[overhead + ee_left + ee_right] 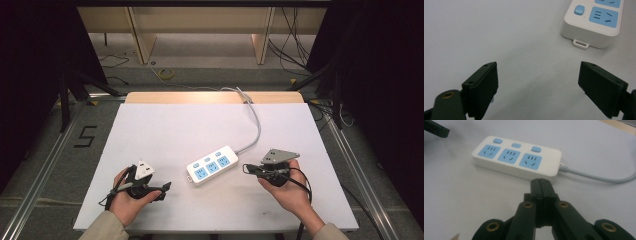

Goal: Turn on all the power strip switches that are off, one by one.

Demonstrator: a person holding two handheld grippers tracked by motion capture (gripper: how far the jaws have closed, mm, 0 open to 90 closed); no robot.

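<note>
At the lower left of the high view we hold the left gripper (167, 187) just above the white table (165, 125), its jaws spread wide with nothing between them; its own view shows both black pads (482, 90) apart over bare surface. In the lower middle of that frame lies the white power strip (212, 165), with 3 blue sockets and 3 blue buttons, its grey cord (256, 125) running toward the top edge. At the lower right, the right gripper (246, 168) points at the strip's near end, jaws pressed together on nothing, tips just short of it.
</note>
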